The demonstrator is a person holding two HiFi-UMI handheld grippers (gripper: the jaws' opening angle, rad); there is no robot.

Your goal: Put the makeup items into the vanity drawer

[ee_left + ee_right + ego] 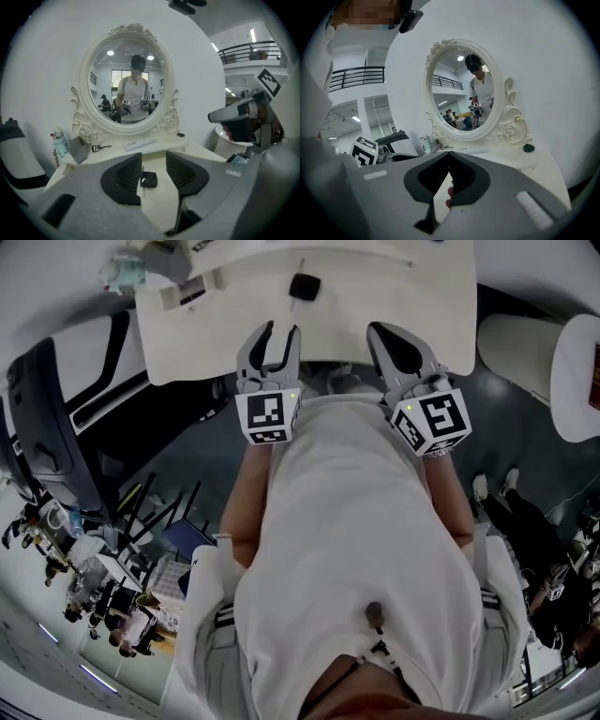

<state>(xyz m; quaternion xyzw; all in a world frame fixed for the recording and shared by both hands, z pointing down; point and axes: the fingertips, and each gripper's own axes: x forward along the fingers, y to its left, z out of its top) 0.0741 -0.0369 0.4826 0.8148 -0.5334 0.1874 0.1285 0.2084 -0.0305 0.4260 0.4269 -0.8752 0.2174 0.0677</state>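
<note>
The left claw (153, 171) is spread near a black case (148, 179) on the bench (394, 282); the right claw (450, 158) is pressed together.

1. The left gripper (280, 329) was held out ahead of the torso (356, 549), tilted somewhat downward, its jaws partly apart and neither pad pressing on anything
2. The right gripper (379, 331) was held just beside it at much the same reach, its jaws closed tip to tip with nothing gripped
3. The left forearm (246, 498) and the right forearm (450, 498) ran forward along either side of the body, elbows bent
4. Each gripper's marker cube faced up, the left marker cube (269, 416) level with the right marker cube (432, 424)
</note>
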